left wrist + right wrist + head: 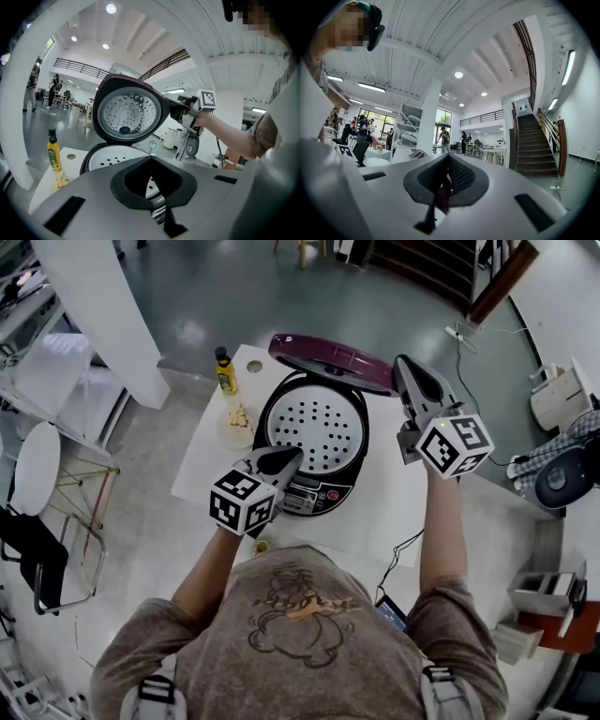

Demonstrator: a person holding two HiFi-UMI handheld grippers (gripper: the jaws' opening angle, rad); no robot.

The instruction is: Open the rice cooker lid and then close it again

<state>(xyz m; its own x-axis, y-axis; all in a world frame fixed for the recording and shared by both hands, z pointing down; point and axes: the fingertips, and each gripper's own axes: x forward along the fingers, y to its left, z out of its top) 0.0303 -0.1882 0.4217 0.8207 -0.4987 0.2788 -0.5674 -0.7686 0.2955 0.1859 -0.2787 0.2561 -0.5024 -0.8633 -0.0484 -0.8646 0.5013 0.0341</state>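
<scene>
The rice cooker (309, 442) stands on a white table (394, 512), its perforated inner plate (112, 157) exposed. Its maroon lid (328, 360) is swung up at the back, and its silver underside (129, 112) faces the left gripper view. My right gripper (401, 362) is shut, its tips at the lid's right edge. A sliver of maroon lid (444, 197) shows just behind those tips (448, 157). My left gripper (289, 458) is shut and holds nothing. It hovers over the cooker's front, near the control panel (314, 498).
A yellow bottle (224, 371) and a small dish of food (237, 418) sit on the table left of the cooker. A black cable (403, 549) hangs off the table's near right edge. Chairs (37, 465) stand on the floor at left.
</scene>
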